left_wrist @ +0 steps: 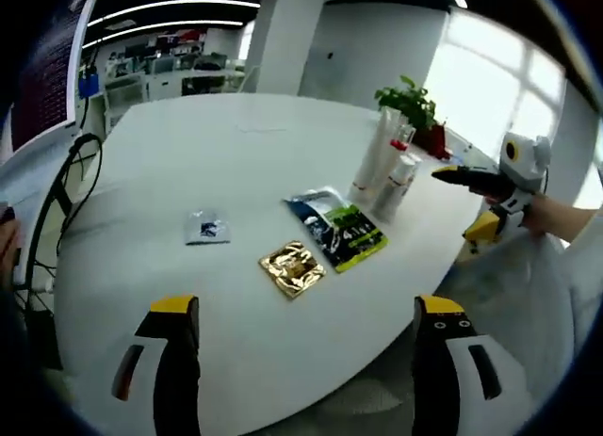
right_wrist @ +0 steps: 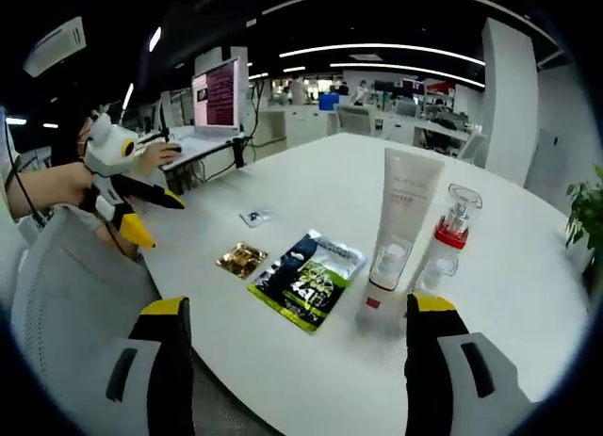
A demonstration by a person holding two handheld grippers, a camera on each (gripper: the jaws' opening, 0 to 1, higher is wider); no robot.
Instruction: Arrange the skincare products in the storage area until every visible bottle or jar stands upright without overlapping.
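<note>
The white tube [right_wrist: 402, 231] stands upright on its cap, long axis vertical, on the white table [right_wrist: 528, 295]. Touching or just beside it on the right stands a clear pump bottle [right_wrist: 448, 240] with a red collar, also upright. In the right gripper view both stand just ahead of the right gripper [right_wrist: 297, 356], toward its right jaw, the tube's base between the jaws and the bottle close above the right jaw tip. The jaws stand wide apart and hold nothing.

Flat on the table ahead of the same gripper lie a dark and green sachet [right_wrist: 308, 280], long axis running away to the right, a small gold packet [right_wrist: 242, 259] to its left, and a small white and blue packet [right_wrist: 254, 216] farther off.

The right gripper view shows the left gripper [right_wrist: 141, 215] at far left, off the table edge, its black and yellow jaws parted, with a person's forearm behind it.

In the left gripper view, the left gripper [left_wrist: 306, 337] has its jaws spread wide and empty. The tube [left_wrist: 373, 155] and bottle [left_wrist: 396, 184] stand well ahead and to the right; the gold packet [left_wrist: 293, 268] lies nearest, between the jaws, with the sachet [left_wrist: 337, 230] beside it and the white and blue packet [left_wrist: 206, 228] to the left. This view adds a potted plant [left_wrist: 413, 104] behind the bottles and the right gripper [left_wrist: 485, 201] at far right.
</note>
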